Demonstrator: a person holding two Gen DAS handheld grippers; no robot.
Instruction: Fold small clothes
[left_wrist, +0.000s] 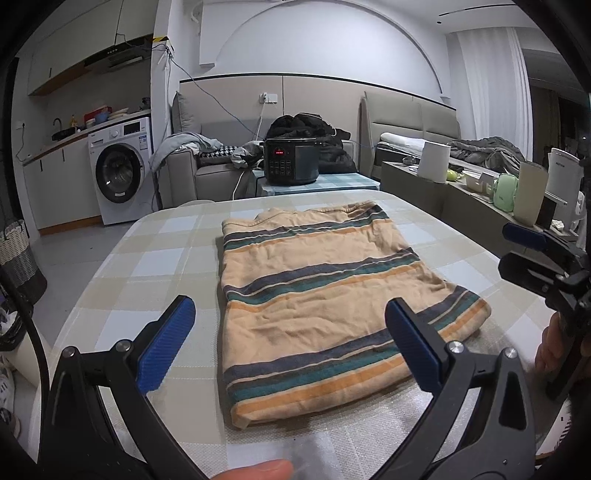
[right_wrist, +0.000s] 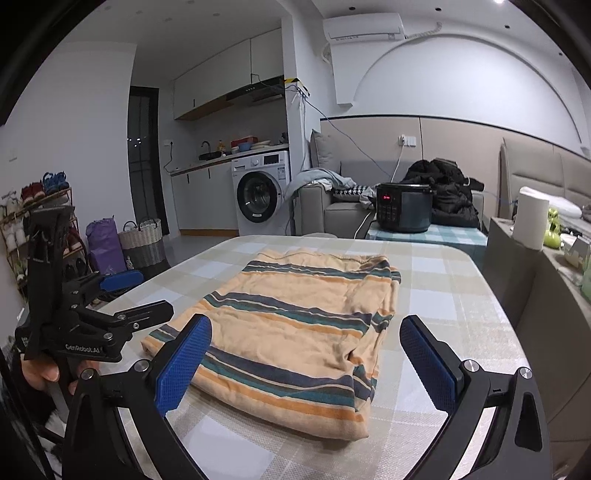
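Hovering above the folded striped shirt (left_wrist: 325, 295), left gripper (left_wrist: 290, 345) and right gripper (right_wrist: 306, 363) gape wide, holding nothing.

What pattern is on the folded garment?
Peach with navy, teal and orange stripes on the folded garment, clearest in the left wrist view.

checked table (left_wrist: 155, 258), rice cooker (left_wrist: 291, 160) — washing machine (right_wrist: 260, 192)

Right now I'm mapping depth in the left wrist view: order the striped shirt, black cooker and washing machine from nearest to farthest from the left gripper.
1. Orange striped folded shirt, just ahead.
2. Black electric pressure cooker, beyond the table.
3. White front-loading washing machine, far left.
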